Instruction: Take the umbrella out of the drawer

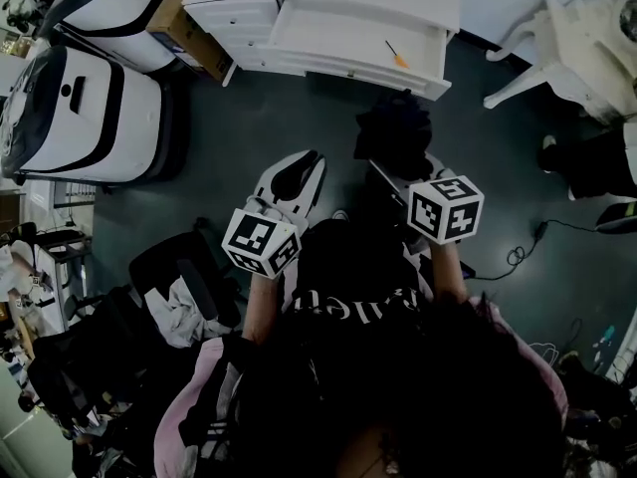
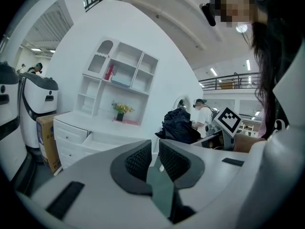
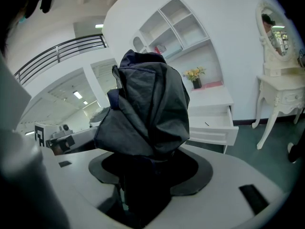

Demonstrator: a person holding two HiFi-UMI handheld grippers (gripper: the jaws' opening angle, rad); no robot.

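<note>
The right claw (image 3: 148, 178) was clamped on the folded dark umbrella (image 3: 147, 104), which stood up from its jaws, already clear of the open drawer (image 1: 338, 38) at the far side; the left claw (image 2: 155, 159) was narrow, with nothing between its pads. The grip sat low on loose fabric (no view showed the shaft), so the cloth might slip and the umbrella drop to the floor (image 1: 299, 127); a swing could also unfurl the canopy.
</note>
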